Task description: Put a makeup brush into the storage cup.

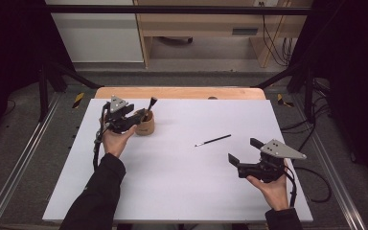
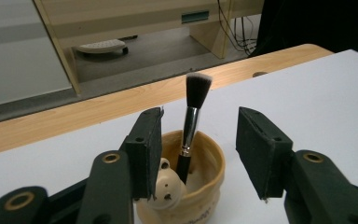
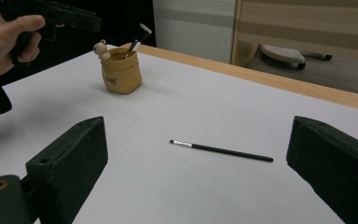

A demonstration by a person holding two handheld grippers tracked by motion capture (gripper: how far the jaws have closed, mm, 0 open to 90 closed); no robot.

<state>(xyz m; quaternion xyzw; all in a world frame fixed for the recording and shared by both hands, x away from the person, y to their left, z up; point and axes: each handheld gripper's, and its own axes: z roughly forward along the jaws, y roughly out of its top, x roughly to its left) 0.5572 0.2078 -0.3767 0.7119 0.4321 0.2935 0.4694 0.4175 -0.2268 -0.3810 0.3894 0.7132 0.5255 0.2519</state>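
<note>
A tan pouch-shaped cup [image 1: 146, 126] with a small bear figure on its rim stands at the back left of the white table. A black makeup brush [image 1: 151, 106] with a silver ferrule stands in it, bristles up. My left gripper [image 1: 135, 118] hovers just left of the cup, open. In the left gripper view the brush [image 2: 196, 93] and cup [image 2: 205, 172] sit beyond the gap between the jaws, untouched. A thin black liner brush [image 1: 213, 140] lies flat near the table's middle. My right gripper [image 1: 244, 150] is open at the front right, with the thin brush [image 3: 223, 151] lying ahead of it.
The white table top [image 1: 182, 187] has a wooden strip [image 1: 179, 92] along its far edge. Beyond it are a grey floor and light wooden furniture [image 1: 196, 24]. Cables trail from both grippers. Black frame posts stand at both sides.
</note>
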